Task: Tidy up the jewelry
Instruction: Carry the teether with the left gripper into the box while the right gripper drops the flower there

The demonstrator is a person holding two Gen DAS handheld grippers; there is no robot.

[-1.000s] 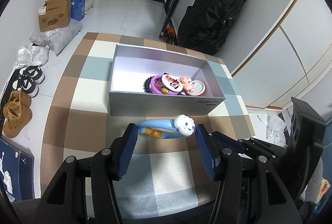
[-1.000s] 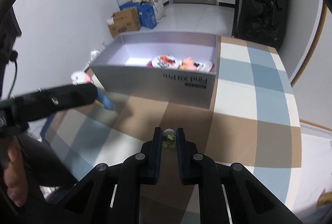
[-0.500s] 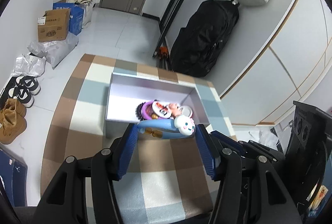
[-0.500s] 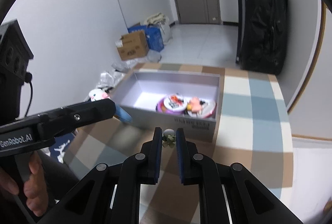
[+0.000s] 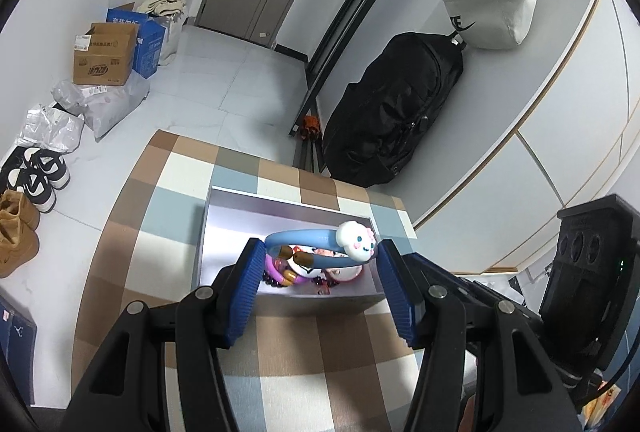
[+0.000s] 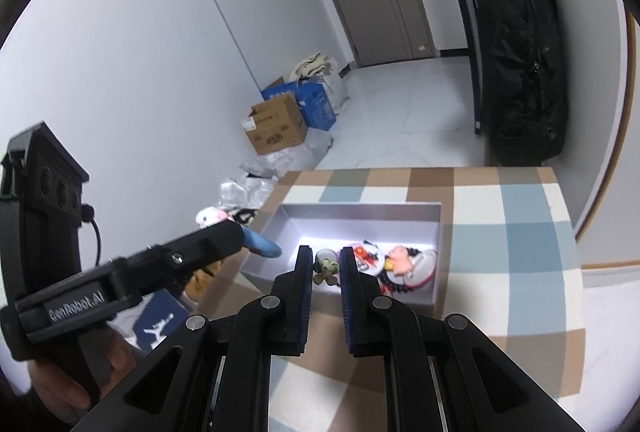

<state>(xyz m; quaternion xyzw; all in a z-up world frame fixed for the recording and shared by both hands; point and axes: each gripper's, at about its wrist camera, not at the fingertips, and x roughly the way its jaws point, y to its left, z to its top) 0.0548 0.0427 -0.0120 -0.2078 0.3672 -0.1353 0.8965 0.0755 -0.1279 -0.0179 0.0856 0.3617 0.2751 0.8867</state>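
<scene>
Now, item one, left gripper (image 5: 320,272): jaws about half spread, blue pads pressed on the two ends of a blue bangle (image 5: 308,238) bearing a white cartoon charm (image 5: 357,236); a second ago this bangle hung low over the checked tablecloth (image 5: 168,216) in front of the grey box (image 5: 240,199), and it is now carried up and sits in line with the box's open interior. Item two, box contents: purple bracelet (image 5: 274,266), dark beads and printed round pieces heaped at the near right end; the left part is bare. Item three, right gripper (image 6: 325,268): jaws nearly closed on a small greenish charm (image 6: 326,264), likewise raised from near the cloth to above the box's near wall. Assessment: both pieces appear lifted clear and positioned for release; what remains is probably lowering each into the box and parting the jaws, the free left portion looking the tidier spot.
</scene>
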